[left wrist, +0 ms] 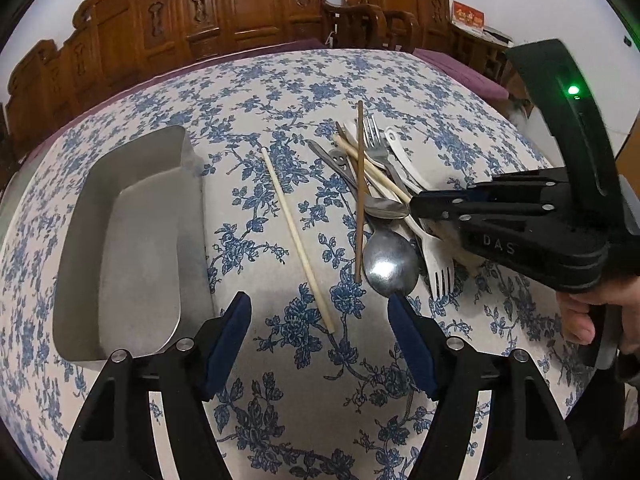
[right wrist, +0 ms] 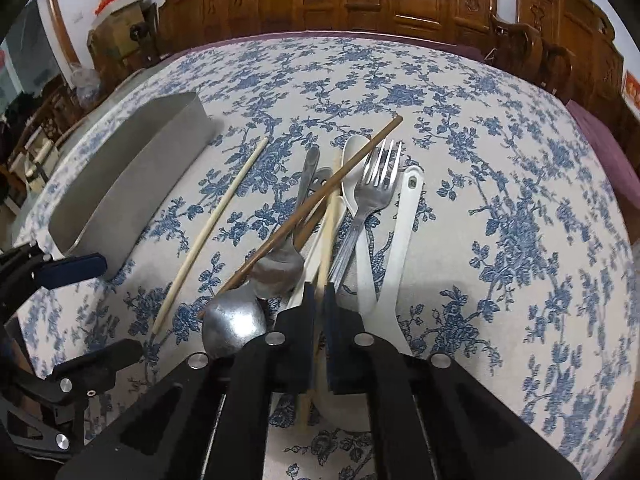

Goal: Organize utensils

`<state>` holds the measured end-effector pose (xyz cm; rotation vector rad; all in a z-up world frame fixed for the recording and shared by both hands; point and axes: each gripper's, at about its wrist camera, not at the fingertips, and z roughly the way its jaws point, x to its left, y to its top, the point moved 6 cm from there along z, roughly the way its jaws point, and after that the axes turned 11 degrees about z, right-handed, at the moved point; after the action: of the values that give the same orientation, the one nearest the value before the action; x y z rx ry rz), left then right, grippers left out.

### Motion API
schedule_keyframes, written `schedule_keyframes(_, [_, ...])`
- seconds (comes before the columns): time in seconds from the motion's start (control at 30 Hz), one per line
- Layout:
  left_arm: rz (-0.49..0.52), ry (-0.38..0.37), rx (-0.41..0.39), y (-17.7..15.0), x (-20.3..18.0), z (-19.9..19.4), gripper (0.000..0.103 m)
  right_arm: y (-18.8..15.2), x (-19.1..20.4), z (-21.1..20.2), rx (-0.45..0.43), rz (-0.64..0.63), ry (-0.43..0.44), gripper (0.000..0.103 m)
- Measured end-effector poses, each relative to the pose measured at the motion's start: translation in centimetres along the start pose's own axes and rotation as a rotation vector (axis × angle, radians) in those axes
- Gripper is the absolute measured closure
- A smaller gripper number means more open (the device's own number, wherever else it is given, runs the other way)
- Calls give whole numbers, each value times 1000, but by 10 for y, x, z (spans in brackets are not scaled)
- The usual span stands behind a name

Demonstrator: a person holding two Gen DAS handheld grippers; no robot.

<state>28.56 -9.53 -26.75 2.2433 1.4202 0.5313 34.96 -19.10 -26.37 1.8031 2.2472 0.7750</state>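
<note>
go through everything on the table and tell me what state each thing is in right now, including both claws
Left claw: open, empty, above the tablecloth.
Right claw: shut on pale chopstick.
Metal tray: empty, upright.
Lone pale chopstick: flat on cloth, apart from the pile.
Brown chopstick: lying across the pile.
Steel fork: in the pile, tines away.

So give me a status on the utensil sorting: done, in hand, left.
Done: nothing visible yet; the metal tray looks empty. In hand: the right hand-held gripper is shut on a pale chopstick in the pile, while the left hand-held gripper is open, holding nothing. Left: the lone pale chopstick, brown chopstick, metal spoons, metal fork and white utensils lie on the tablecloth.
</note>
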Motion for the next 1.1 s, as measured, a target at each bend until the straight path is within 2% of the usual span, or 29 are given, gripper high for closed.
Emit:
schedule_keyframes(0.1, [0, -3, 7, 2, 1, 4, 39, -1, -1, -7, 0, 7, 2, 99])
schedule_keyframes(0.17, [-9, -9, 14, 3, 2, 9, 45, -2, -4, -15, -3, 31, 3, 99])
schedule_keyframes(0.3, [-21, -17, 23, 5, 3, 16, 48, -9, -9, -29, -14, 53, 8, 99])
schedule_keyframes(0.47, [-23, -26, 38, 7, 2, 25, 56, -20, -17, -47, -30, 64, 3, 100])
schedule_keyframes(0.77, [-36, -7, 96, 7, 4, 42, 73, -39, -22, -42, -8, 5, -31, 103])
schedule_keyframes(0.9, [-27, 9, 98, 9, 5, 44, 81, -39, -19, -46, -24, 11, 5, 103])
schedule_keyframes(0.97, [-25, 14, 98, 10, 7, 45, 91, -36, -15, -50, -38, 15, 33, 102])
schedule_keyframes(1.03, [-33, 13, 99, 11, 9, 45, 96, -36, -9, -51, -42, 7, 57, 101])
schedule_keyframes(1.1, [-44, 6, 98, 10, 11, 45, 98, -38, -3, -49, -26, -3, 75, 101])
